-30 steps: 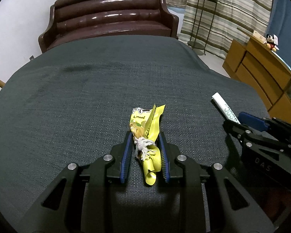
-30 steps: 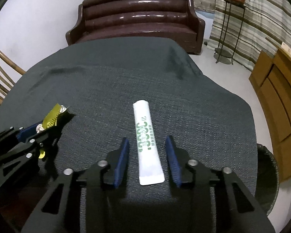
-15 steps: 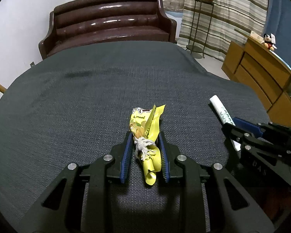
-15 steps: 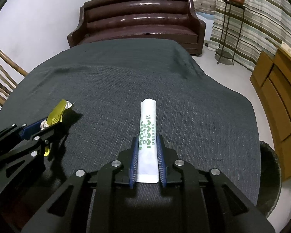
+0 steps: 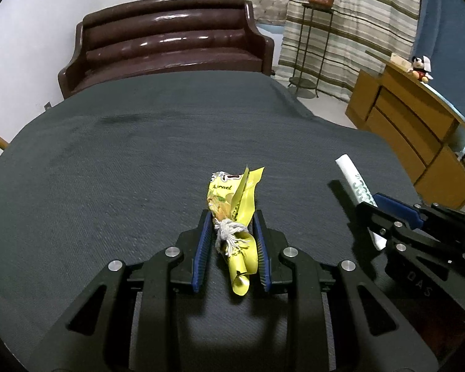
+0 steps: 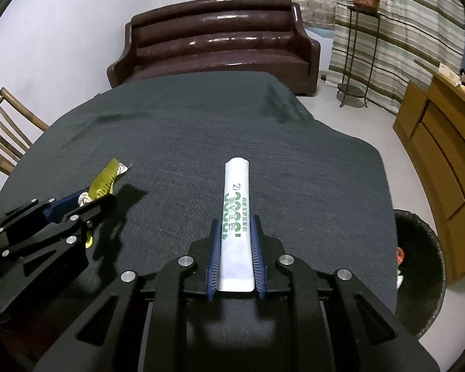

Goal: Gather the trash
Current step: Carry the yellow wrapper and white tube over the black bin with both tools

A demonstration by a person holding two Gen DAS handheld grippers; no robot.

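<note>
Right hand-held gripper point(image 6: 235, 259): blue pads are clamped on a white sachet point(image 6: 236, 223) with green print, jaws having just closed on it. Left hand-held gripper point(image 6: 77, 209) (lower left) is closed on a yellow wrapper point(image 6: 104, 181). Both are held over a dark grey tabletop point(image 6: 310, 186). A dark bin point(image 6: 418, 248) is seen at right.

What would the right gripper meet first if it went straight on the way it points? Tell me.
Probably the dark tablecloth. The right gripper, shut on the white sachet, points forward and down at the bare cloth ahead of the sachet's tip. Nothing else lies in that line; depth is hard to judge.
</note>
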